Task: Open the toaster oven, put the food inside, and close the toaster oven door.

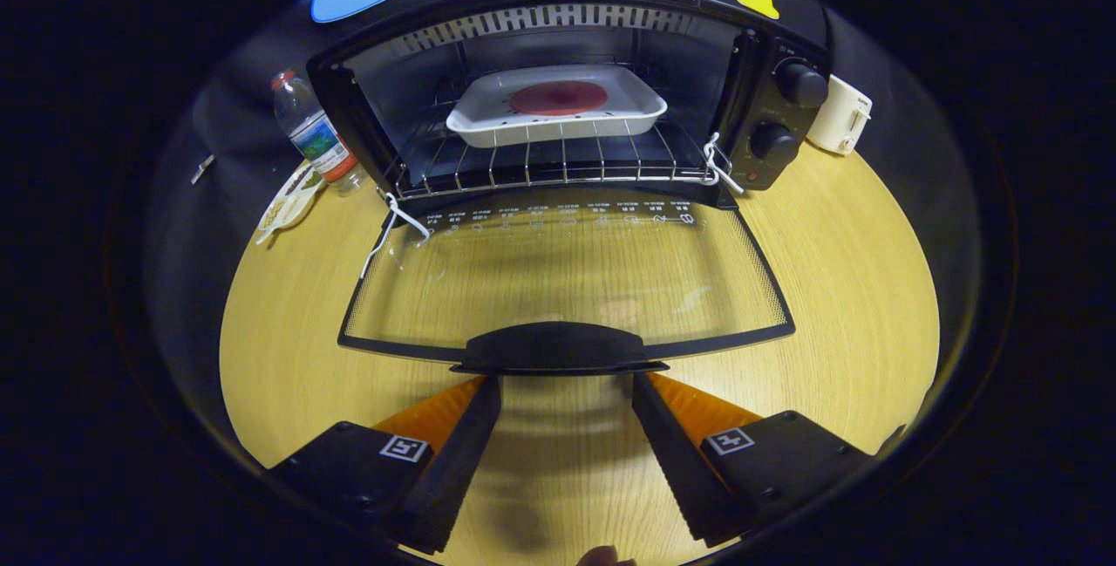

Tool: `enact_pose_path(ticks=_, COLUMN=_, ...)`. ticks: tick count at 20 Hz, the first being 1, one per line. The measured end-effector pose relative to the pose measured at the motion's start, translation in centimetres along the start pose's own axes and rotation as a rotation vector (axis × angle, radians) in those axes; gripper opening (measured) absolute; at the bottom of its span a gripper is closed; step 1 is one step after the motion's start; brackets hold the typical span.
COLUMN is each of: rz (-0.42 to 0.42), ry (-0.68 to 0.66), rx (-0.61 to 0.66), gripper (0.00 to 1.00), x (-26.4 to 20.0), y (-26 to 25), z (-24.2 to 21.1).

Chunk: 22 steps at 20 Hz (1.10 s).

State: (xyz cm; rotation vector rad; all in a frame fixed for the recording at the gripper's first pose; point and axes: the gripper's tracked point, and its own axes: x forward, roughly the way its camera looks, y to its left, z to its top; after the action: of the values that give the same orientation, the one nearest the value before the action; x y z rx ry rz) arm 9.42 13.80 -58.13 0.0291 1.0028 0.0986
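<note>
A black toaster oven (776,126) stands at the back of the wooden table with its glass door (567,278) folded down flat toward me. Inside, on the wire rack (558,167), rests a white tray (558,117) holding a round reddish piece of food (558,98). The door's black handle (558,348) lies just ahead of my gripper (567,383), whose fingers stand open, one tip under each end of the handle, nothing pressed between them.
A water bottle (312,132) stands left of the oven, with a small dish (286,200) beside it. A white appliance (840,115) sits behind the oven's right side. Bare wooden table (854,287) stretches on both sides of the door.
</note>
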Motion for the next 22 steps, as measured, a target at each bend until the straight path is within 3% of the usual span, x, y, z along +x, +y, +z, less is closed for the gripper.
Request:
enact_pose_path(ticks=11, rz=0.033, ry=-0.115, rx=0.030, gripper=0.99, x=-5.6, y=0.5, z=3.7)
enact_pose_path(ticks=22, rz=0.074, ry=-0.355, rx=0.025, gripper=0.99, x=-12.4, y=1.1, z=11.7)
